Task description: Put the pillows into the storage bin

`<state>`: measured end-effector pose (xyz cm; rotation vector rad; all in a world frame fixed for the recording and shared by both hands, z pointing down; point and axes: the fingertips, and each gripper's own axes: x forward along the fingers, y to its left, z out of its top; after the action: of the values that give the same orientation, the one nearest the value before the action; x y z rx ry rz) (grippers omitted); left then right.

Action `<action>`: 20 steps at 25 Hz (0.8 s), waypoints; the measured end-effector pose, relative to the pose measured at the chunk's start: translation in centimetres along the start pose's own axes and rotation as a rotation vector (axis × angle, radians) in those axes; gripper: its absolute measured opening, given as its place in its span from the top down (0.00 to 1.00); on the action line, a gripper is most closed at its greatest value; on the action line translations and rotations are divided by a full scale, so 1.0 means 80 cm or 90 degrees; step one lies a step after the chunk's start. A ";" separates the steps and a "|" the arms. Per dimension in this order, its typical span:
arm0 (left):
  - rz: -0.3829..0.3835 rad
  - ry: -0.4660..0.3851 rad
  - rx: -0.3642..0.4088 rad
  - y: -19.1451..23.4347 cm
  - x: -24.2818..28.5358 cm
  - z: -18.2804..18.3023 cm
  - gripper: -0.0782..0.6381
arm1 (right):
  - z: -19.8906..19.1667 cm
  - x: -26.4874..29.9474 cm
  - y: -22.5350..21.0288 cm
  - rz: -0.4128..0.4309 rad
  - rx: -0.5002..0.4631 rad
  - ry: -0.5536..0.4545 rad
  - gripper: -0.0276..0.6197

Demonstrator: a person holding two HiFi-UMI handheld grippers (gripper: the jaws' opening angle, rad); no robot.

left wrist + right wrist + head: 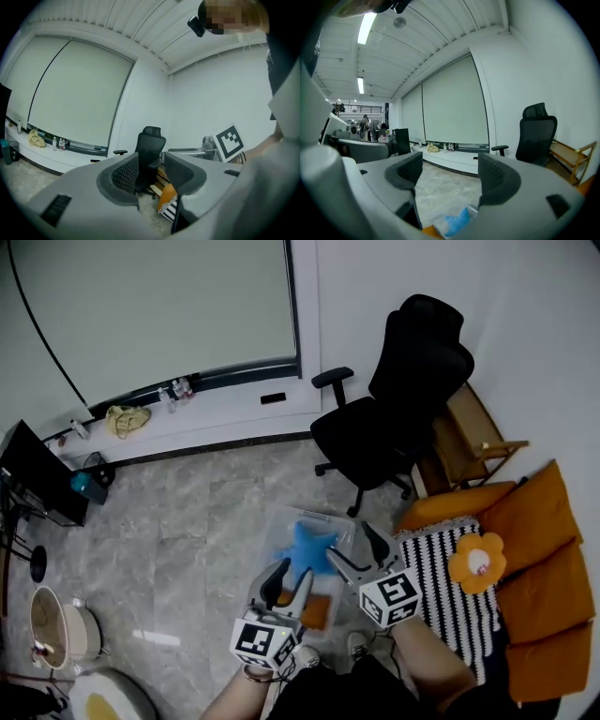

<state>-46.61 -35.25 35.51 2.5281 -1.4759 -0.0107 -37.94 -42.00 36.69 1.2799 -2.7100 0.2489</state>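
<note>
The left gripper hides most of the orange pillow (inside the storage bin). The sill's bottles are too small for detail

A black office chair stands on the marble floor beside a wooden rack; a yellow cloth lies on the window ledge.

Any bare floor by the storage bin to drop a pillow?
Bare marble floor left of the storage bin, out to the black monitor and white pail. Right side is crowded: office chair, striped cushion, flower pillow, orange cushions.
</note>
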 end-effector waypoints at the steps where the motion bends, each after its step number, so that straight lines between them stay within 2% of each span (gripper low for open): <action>1: -0.010 0.001 0.004 -0.004 0.000 0.003 0.67 | 0.005 -0.006 -0.001 -0.009 -0.002 -0.006 0.38; 7: -0.088 -0.019 0.017 -0.040 0.010 0.024 0.66 | 0.022 -0.060 -0.027 -0.097 -0.002 -0.023 0.38; 13: -0.139 0.005 0.006 -0.080 0.019 0.011 0.66 | 0.018 -0.121 -0.065 -0.179 0.015 -0.027 0.38; 20: -0.203 0.017 0.028 -0.163 0.047 -0.008 0.66 | -0.006 -0.208 -0.113 -0.240 0.034 -0.029 0.38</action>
<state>-33.47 -32.21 34.05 2.7592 -1.0588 0.0062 -20.42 -35.03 34.84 1.7933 -2.4446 0.2522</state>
